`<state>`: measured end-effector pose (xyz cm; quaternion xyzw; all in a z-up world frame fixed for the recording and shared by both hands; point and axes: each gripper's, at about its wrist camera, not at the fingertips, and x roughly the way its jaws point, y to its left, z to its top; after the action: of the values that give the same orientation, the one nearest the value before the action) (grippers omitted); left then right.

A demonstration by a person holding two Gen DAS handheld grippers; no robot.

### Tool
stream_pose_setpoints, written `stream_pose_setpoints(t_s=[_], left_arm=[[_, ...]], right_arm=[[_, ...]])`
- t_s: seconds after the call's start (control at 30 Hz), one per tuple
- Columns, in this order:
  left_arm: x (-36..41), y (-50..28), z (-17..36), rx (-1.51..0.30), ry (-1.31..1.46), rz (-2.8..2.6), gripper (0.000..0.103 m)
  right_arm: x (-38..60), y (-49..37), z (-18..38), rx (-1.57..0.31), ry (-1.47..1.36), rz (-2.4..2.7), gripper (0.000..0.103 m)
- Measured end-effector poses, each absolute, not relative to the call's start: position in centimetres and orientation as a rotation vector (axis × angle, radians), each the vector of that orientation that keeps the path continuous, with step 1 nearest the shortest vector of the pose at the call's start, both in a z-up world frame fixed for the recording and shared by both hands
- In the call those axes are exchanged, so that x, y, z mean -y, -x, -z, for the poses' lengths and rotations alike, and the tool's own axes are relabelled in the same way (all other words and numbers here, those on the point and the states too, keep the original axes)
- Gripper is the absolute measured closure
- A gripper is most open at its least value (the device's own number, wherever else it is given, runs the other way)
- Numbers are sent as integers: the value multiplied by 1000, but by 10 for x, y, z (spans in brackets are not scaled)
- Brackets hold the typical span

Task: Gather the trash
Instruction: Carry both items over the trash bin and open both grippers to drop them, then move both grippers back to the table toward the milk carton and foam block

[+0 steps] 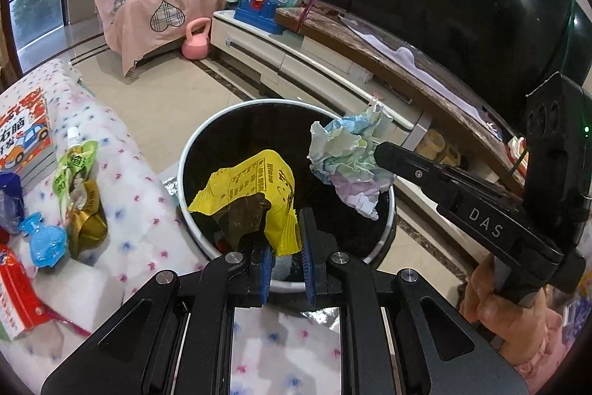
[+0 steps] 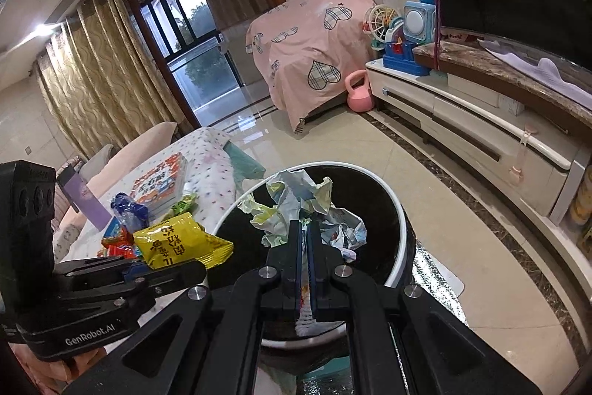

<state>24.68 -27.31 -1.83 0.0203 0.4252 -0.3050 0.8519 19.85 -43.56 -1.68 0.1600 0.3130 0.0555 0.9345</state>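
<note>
A yellow snack wrapper (image 1: 255, 187) is pinched by the left gripper (image 1: 286, 243) above the black bin (image 1: 199, 143). Crumpled paper (image 2: 296, 206) is clamped in the fully closed right gripper (image 2: 304, 239) over the same bin, beside the littered table (image 1: 140, 195).

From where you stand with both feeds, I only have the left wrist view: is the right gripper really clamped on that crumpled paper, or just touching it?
Observer: Clamped. In the right wrist view the right gripper has its jaws shut on the crumpled paper, which bulges above its fingertips.
Operator: Is the paper over the bin?
Observer: Yes, from that side it hangs over the black trash bin, inside the white rim.
Operator: And my yellow wrapper?
Observer: There the yellow snack wrapper, held by the left gripper, shows at the bin's left edge, near the table.
</note>
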Motion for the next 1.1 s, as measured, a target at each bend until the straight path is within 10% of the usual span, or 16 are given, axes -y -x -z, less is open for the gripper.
stream_pose_setpoints(t_s=[0.13,0.27,0.43,0.73,1.1], left_arm=[[276,-251,25,-915,-36,633,89],[277,-253,29,-930,-28,627,59],[270,-249,28,-923,-17,615,48],[225,-227,27,-915,59,573,44],[142,-183,35,-907,139,469,43]], right_arm=[[439,-205,22,-657,-330,-108,100],[441,-210,28,-673,-340,-113,96],[445,-210,31,-678,-365,-119,82],[438,-190,23,-638,-393,-127,31],[386,-159,26,-656,-393,-219,18]])
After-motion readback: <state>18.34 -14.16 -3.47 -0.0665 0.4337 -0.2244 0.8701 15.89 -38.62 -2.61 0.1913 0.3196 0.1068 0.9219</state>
